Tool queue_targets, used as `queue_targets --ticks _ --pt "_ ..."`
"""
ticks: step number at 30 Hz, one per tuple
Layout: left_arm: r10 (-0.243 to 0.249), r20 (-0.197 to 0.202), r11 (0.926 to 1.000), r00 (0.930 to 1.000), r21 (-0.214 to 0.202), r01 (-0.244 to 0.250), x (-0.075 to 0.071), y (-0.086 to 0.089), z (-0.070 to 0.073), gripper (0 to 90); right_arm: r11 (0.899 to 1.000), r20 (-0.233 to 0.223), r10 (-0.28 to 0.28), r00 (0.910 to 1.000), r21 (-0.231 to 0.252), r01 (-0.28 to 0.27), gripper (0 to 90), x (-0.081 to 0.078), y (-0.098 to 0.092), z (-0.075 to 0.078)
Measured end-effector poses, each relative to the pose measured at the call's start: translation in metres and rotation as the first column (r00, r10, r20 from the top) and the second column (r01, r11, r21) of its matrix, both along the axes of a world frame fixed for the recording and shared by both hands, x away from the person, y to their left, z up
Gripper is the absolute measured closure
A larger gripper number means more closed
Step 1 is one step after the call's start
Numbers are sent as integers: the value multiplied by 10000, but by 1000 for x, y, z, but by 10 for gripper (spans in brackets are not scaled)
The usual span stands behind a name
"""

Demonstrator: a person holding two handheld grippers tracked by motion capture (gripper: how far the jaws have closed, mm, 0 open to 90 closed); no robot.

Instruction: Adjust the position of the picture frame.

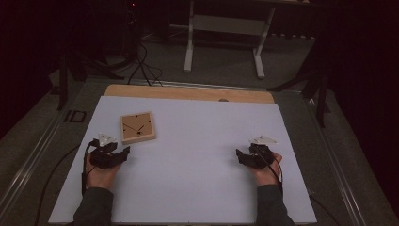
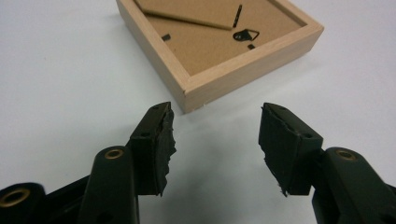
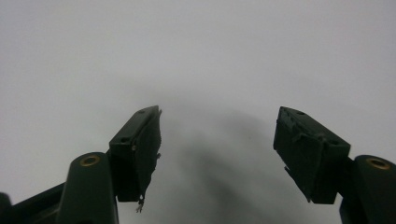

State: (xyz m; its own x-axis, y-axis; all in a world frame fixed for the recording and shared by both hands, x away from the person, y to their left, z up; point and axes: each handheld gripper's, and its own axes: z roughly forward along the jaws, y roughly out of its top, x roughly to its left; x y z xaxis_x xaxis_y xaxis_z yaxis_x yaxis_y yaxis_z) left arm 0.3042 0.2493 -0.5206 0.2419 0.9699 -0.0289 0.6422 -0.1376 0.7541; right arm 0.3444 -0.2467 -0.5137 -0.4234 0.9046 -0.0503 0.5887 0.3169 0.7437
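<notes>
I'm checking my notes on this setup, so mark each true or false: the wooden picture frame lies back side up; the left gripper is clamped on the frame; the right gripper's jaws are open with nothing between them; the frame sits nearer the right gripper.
1. The picture frame lies back side up. True: its backing board and hanger show.
2. The left gripper is clamped on the frame. False: its jaws stand open, short of the frame's corner.
3. The right gripper is open, nothing between the jaws. True.
4. The frame sits nearer the right gripper. False: it lies by the left gripper.
</notes>
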Motion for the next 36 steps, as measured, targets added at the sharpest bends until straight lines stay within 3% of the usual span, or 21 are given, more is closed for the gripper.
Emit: queue_targets --ticks 4,6,12,16,19,27,31,36 --pt "-113 106 9999 9999 61 112 -1 -1 2 464 10000 127 82 9999 -27 -81 320 -1 -1 2" --pt "-190 423 9996 9989 201 181 -3 -2 6 469 9999 147 112 9998 -55 -111 320 -1 -1 3" --pt "-224 461 9996 9987 159 217 -3 -2 7 487 9997 214 201 9996 -153 -197 327 -2 1 4" --pt "-198 518 9997 9985 -116 204 -4 1 8 534 9995 361 287 9989 -153 -281 339 -4 2 6" --pt "-39 760 9965 9971 -834 103 -6 4 13 593 9994 439 304 9986 -152 -297 340 -4 2 6" --pt "90 731 9987 9973 -513 -52 2 8 16 745 9991 360 392 9986 -175 -386 340 -3 2 5" --pt "221 639 9974 9977 -699 -176 5 13 16 891 9991 327 408 9986 -163 -403 340 -3 2 5" --pt "409 371 9977 9985 -558 -388 16 16 12 896 9989 320 432 9986 -172 -426 340 -3 1 5"
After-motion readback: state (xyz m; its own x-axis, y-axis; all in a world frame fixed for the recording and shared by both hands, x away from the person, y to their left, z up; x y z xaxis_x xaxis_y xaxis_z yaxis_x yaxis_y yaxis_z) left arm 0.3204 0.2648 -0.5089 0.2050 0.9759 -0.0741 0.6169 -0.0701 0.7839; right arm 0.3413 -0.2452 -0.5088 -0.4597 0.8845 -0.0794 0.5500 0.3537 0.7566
